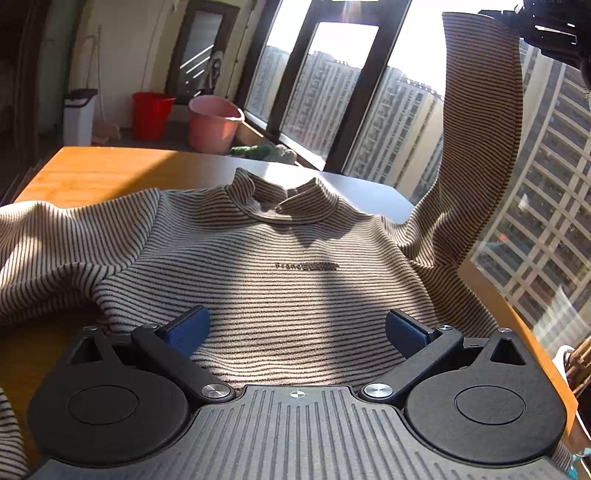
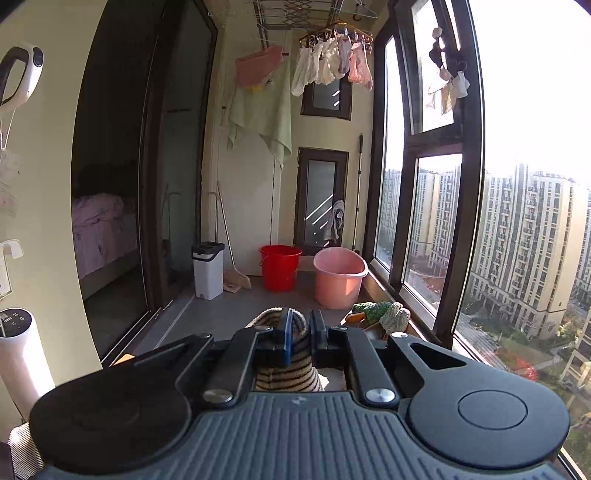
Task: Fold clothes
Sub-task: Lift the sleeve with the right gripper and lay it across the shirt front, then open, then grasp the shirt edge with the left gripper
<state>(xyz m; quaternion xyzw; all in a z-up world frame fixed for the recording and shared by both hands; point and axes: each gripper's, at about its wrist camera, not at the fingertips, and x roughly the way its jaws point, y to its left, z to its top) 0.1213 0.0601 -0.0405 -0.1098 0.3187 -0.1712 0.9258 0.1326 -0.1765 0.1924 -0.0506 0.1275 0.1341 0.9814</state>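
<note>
A beige sweater with thin dark stripes [image 1: 280,273] lies front up on the wooden table [image 1: 85,173], collar toward the far edge. My left gripper [image 1: 295,332] is open, its blue pads spread just above the sweater's lower chest, holding nothing. The sweater's right sleeve [image 1: 480,140] is pulled straight up, high above the table. My right gripper [image 1: 546,26] holds it at the top right of the left wrist view. In the right wrist view my right gripper [image 2: 300,332] is shut on the striped sleeve end [image 2: 286,373]. The left sleeve [image 1: 48,243] lies bunched at the left.
A red bucket [image 2: 280,266], a pink tub [image 2: 339,277] and a white bin [image 2: 208,269] stand on the balcony floor beyond the table. Tall windows [image 2: 428,221] run along the right. Laundry [image 2: 332,62] hangs overhead. A container with sticks [image 1: 576,365] stands at the table's right edge.
</note>
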